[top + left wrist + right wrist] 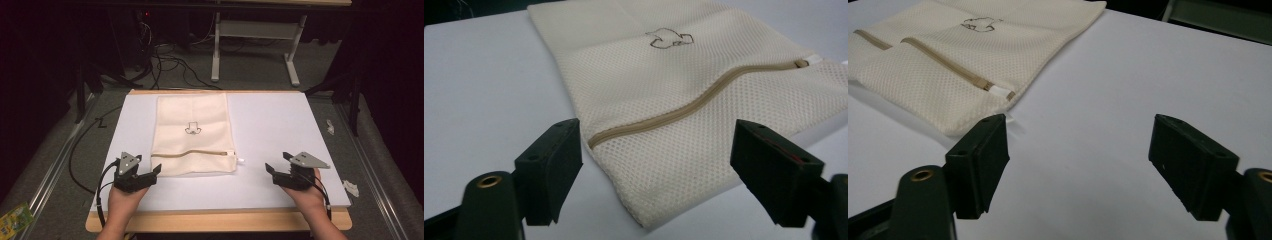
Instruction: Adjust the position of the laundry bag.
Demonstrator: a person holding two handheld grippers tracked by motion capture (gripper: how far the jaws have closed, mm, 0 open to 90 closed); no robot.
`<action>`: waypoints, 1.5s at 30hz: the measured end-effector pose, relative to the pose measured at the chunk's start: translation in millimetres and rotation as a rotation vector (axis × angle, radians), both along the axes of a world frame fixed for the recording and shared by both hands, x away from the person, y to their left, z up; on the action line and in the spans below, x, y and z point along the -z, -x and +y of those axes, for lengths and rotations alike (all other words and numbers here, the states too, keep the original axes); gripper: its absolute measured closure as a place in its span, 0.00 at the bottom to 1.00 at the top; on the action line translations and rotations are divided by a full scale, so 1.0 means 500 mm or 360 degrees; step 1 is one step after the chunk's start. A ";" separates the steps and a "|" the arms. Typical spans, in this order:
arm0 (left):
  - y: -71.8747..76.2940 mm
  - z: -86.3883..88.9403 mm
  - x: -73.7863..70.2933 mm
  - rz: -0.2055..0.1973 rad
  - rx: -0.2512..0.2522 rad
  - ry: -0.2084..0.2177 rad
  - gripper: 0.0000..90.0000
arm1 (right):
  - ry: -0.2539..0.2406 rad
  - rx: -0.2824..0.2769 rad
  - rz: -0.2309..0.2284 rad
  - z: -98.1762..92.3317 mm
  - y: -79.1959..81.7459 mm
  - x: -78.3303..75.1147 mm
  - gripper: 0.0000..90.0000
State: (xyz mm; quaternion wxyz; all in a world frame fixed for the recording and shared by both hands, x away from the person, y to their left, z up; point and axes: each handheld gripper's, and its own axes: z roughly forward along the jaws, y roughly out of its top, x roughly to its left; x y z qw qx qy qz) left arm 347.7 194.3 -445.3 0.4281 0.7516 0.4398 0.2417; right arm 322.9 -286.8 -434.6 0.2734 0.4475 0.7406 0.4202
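Bag: flat on the white surface, zipper near the front edge (closed).
Left gripper: fingers apart, empty, beside the bag's front-left corner.
Right gripper: fingers apart, empty, well right of the bag.

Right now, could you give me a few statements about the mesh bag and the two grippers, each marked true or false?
1. The mesh bag lies flat on the white table. True.
2. The left gripper is clamped on the bag. False: its jaws stand open, just short of the bag's near corner.
3. The bag's zipper is closed, its pull at the end nearer the right gripper. True.
4. The right gripper holds the zipper pull. False: it is open over bare table, apart from the bag.
5. A small outline drawing marks the bag. True.
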 end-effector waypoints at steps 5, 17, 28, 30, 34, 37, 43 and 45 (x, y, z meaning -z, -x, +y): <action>0.001 -0.011 0.007 -0.0003 0.0032 -0.0039 0.19 | -0.0037 -0.0001 0.0054 0.060 -0.064 0.001 0.35; 0.000 -0.001 0.008 -0.0010 0.0003 -0.0005 0.17 | 0.0013 -0.0022 0.0241 0.192 -0.200 0.055 0.50; -0.002 0.004 0.013 0.0017 0.0013 -0.0016 0.18 | 0.0142 -0.0091 0.0349 0.241 -0.232 0.091 0.88; -0.003 0.004 0.013 0.0026 0.0018 -0.0011 0.19 | 0.0210 -0.0117 0.0336 0.239 -0.226 0.086 0.96; -0.004 0.001 0.016 0.0047 0.0034 -0.0010 0.20 | 0.0225 -0.0163 0.0346 0.223 -0.213 0.081 0.98; -0.004 -0.001 0.017 0.0057 0.0052 -0.0001 0.20 | 0.0238 -0.0177 0.0346 0.195 -0.196 0.079 0.98; -0.005 -0.012 0.022 0.0076 0.0082 -0.0023 0.20 | 0.0221 -0.0170 0.0341 0.126 -0.153 0.069 0.98; -0.005 -0.015 0.023 0.0081 0.0087 -0.0028 0.20 | 0.0206 -0.0153 0.0332 0.099 -0.134 0.066 0.98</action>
